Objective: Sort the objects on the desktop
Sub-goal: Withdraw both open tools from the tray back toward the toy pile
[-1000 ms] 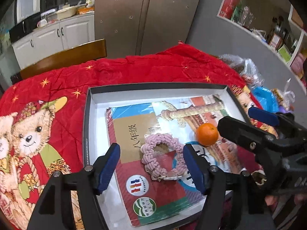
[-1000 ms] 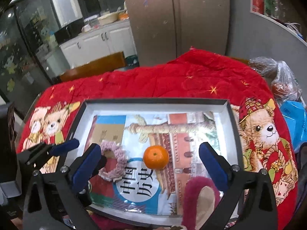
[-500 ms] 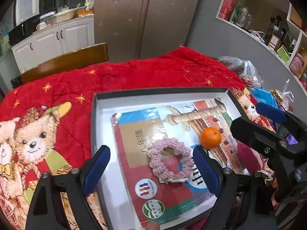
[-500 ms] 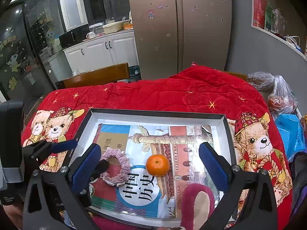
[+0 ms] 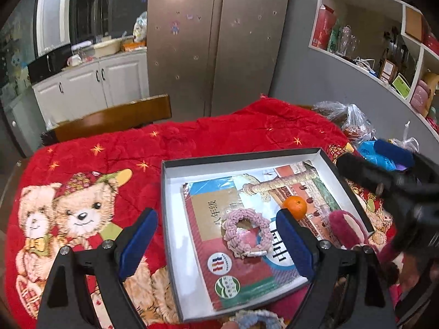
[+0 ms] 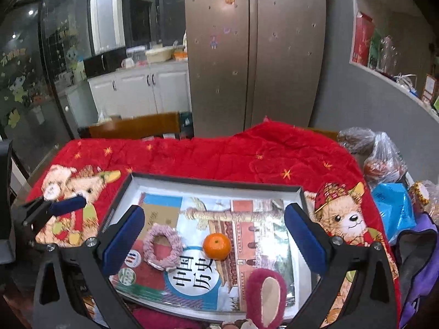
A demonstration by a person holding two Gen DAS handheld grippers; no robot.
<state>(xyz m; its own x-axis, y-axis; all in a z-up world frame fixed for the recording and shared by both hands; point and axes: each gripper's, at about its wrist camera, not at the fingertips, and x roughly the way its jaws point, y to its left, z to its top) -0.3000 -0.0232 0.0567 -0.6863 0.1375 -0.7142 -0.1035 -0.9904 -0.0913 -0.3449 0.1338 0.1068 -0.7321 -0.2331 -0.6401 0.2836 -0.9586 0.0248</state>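
A black shallow box (image 5: 244, 155) with a white inside lies on the red quilt and holds a textbook (image 5: 208, 205). On the book lie a pink braided ring (image 5: 244, 230) and a small orange (image 5: 295, 207). A dark pink plush ear (image 5: 345, 227) leans over the box's near right edge. My left gripper (image 5: 216, 238) hangs open above the box's near left part, nothing between its blue pads. In the right wrist view my right gripper (image 6: 215, 234) is open above the box (image 6: 214, 181), over the ring (image 6: 163, 246), orange (image 6: 216, 246) and plush ear (image 6: 266, 296).
The red bear-print quilt (image 5: 109, 159) covers the table. A wooden chair back (image 5: 109, 118) stands at the far edge. Plastic bags (image 6: 384, 159), a blue bag (image 6: 392, 205) and a purple bag (image 6: 419, 260) crowd the right side. A light knitted thing (image 5: 255, 320) peeks at the near edge.
Both grippers have lifted and drawn back from the box. The left jaws have spread wider. Ring and orange lie where they were.
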